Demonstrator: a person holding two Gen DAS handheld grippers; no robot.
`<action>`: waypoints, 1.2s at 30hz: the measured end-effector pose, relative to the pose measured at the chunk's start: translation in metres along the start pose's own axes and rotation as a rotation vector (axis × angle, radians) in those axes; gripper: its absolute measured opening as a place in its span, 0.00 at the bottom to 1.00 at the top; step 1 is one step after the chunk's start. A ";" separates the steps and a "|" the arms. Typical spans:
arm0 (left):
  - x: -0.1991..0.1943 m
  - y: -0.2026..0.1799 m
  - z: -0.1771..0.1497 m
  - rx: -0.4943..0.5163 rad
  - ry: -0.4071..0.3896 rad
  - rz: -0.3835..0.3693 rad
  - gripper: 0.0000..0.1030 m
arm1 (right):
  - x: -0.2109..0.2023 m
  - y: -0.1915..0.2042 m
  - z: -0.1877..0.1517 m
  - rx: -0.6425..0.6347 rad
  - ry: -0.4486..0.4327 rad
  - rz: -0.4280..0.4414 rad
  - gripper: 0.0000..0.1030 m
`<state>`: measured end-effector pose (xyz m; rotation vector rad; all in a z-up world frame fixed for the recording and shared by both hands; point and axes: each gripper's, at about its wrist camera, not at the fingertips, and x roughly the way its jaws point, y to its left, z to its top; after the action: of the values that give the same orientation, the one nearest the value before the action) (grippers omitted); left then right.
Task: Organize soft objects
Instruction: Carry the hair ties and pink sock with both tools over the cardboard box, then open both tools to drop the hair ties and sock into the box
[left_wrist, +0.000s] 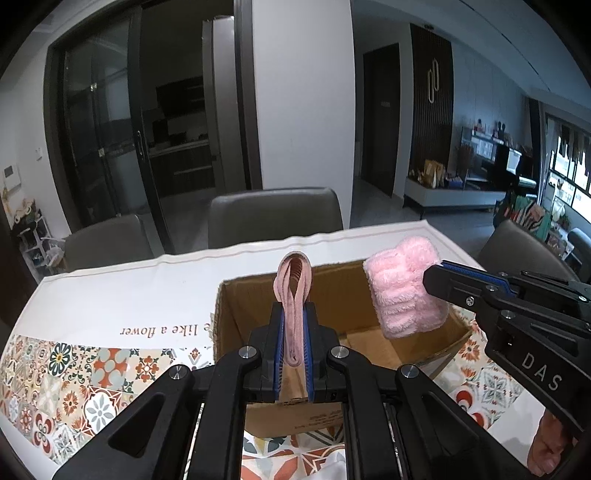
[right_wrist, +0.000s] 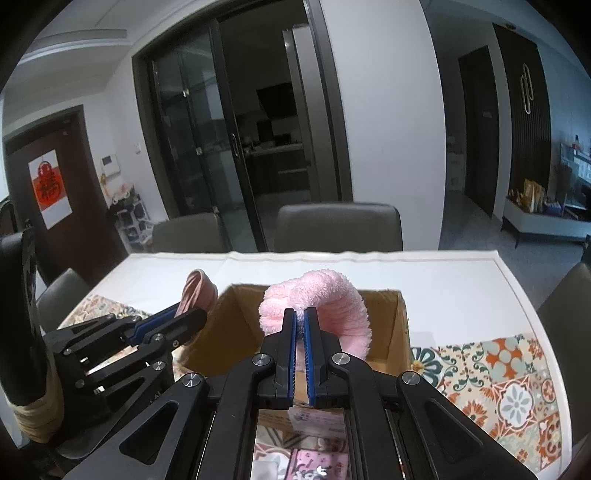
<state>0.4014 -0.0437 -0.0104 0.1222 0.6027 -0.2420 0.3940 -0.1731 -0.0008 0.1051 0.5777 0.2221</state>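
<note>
An open cardboard box (left_wrist: 236, 314) (right_wrist: 400, 325) stands on the table. My left gripper (left_wrist: 293, 308) is shut on a dusty-pink ribbed fabric loop (left_wrist: 293, 284), held upright over the box's near edge; the loop also shows in the right wrist view (right_wrist: 199, 290). My right gripper (right_wrist: 300, 314) is shut on a fluffy light-pink band (right_wrist: 332, 295), held above the box opening; in the left wrist view the band (left_wrist: 402, 288) hangs over the box's right side with the right gripper (left_wrist: 430, 275) on it.
The table wears a cloth (left_wrist: 110, 291) (right_wrist: 461, 291) that is white at the back and tile-patterned in front. Grey chairs (left_wrist: 273, 218) (right_wrist: 338, 227) stand along the far edge. Pink printed items (right_wrist: 317, 465) lie below the right gripper.
</note>
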 end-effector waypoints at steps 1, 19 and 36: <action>0.004 -0.001 -0.001 0.002 0.010 0.000 0.11 | 0.005 0.000 -0.001 0.002 0.014 -0.001 0.05; 0.049 0.008 -0.021 -0.014 0.121 -0.014 0.49 | 0.064 -0.021 -0.028 0.035 0.179 -0.016 0.07; 0.006 0.010 -0.019 -0.041 0.066 -0.032 0.73 | 0.040 -0.030 -0.027 0.079 0.159 -0.088 0.32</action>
<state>0.3980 -0.0312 -0.0291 0.0809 0.6750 -0.2568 0.4170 -0.1916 -0.0490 0.1392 0.7485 0.1222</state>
